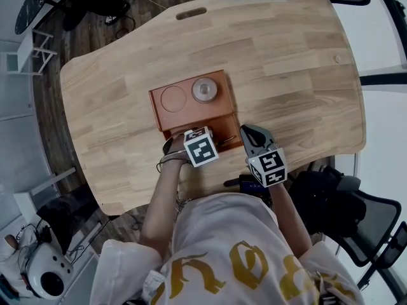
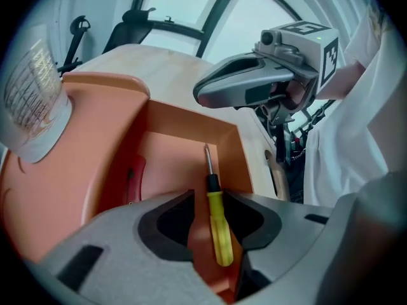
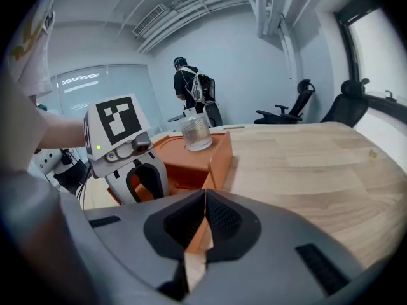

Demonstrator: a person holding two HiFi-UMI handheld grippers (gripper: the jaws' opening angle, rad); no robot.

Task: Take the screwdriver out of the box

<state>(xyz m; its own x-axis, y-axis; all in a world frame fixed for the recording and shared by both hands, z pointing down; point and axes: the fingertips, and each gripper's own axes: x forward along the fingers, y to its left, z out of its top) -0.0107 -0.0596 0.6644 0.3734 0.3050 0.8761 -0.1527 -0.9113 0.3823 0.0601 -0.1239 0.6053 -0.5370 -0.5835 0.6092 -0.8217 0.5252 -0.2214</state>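
An orange box [image 1: 191,114] stands on the wooden table, its front drawer pulled out toward me. A screwdriver [image 2: 220,229] with a yellow handle and a thin metal shaft lies inside the drawer [image 2: 224,132]. My left gripper [image 2: 210,201] points steeply down into the drawer, open, one jaw on each side of the yellow handle, pads not pressing on it. In the head view its marker cube [image 1: 201,146] hides the jaws. My right gripper [image 3: 205,194] hovers just right of the drawer, shut with nothing in it; its grey jaws [image 2: 245,84] show above the drawer's right wall.
A clear ribbed plastic cup [image 1: 205,89] sits upside down on the box top beside a round recess [image 1: 172,98]. The table [image 1: 286,62] stretches wide to the right and back. Office chairs [image 3: 292,110] and a standing person [image 3: 191,84] are beyond the far edge.
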